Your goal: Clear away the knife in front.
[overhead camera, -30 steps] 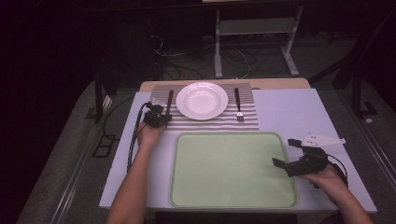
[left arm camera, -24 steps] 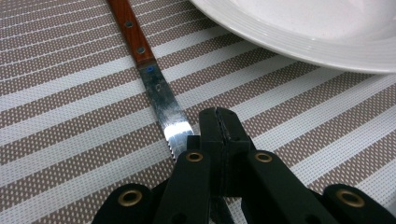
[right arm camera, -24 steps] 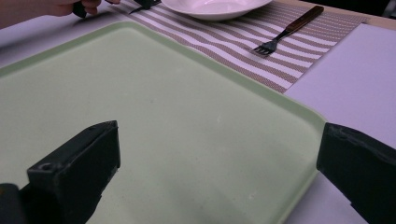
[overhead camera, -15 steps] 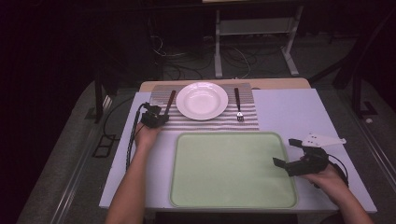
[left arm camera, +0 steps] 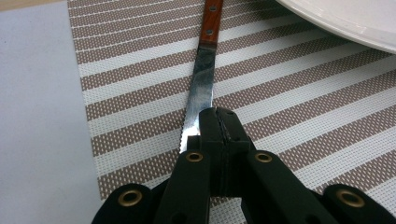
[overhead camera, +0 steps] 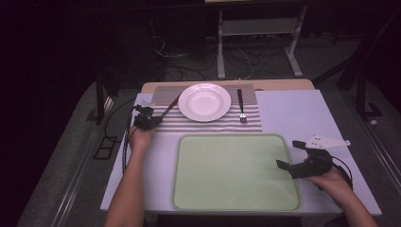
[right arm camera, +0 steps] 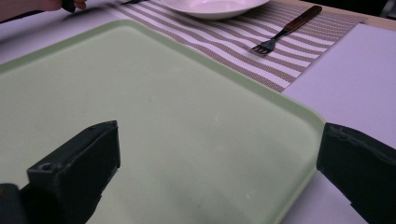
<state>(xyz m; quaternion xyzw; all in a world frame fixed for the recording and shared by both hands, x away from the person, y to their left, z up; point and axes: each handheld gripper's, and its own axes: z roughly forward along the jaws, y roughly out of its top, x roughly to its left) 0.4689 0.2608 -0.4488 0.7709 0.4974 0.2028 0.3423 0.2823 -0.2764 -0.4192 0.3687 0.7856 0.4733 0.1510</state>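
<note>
Knife (left arm camera: pixel 201 81) swung since earlier frame: handle now angles toward plate (overhead camera: pixel 204 101). Left hand-held gripper (overhead camera: pixel 152 118) clamped on blade tip over the placemat (overhead camera: pixel 213 124). Right hand-held gripper (overhead camera: pixel 292 154) wide open, empty, over tray (overhead camera: pixel 236 204). Knife not yet set; fork (overhead camera: pixel 241 106) lies right of plate.

High view looks forward and down from above my side at the white plate (overhead camera: pixel 204 101), my left gripper view sits close beside it, my right gripper view faces it from farther back.
</note>
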